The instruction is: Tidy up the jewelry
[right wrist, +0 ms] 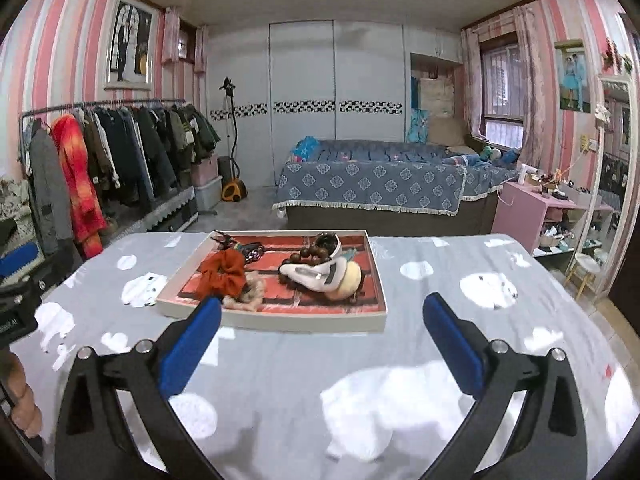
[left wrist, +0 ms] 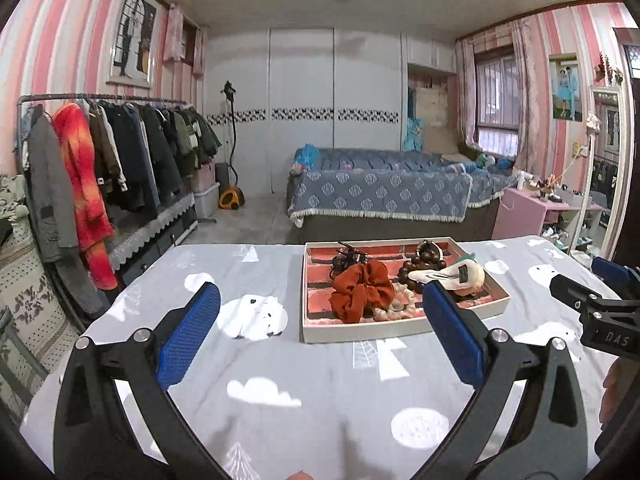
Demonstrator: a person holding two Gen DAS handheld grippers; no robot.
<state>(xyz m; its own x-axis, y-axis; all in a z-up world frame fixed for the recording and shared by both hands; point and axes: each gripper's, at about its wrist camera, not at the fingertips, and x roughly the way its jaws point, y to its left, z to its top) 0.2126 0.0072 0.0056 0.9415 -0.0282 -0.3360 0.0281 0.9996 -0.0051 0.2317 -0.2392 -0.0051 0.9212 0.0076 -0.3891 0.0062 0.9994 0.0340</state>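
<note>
Both claws, left claw [left wrist: 320,320] and right claw [right wrist: 322,332], spread empty; ahead, tray [right wrist: 276,322] holds scrunchie [right wrist: 224,270], beads [right wrist: 304,258], seemingly all gathered.

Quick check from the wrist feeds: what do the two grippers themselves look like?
Both match: black angular plastic arms with silver bolts at the joints, each finger faced with a blue textured pad. Left gripper, right gripper. The right one's black body, seen from the left camera, carries white lettering reading "DAS". No cables or sleeves show.
</note>
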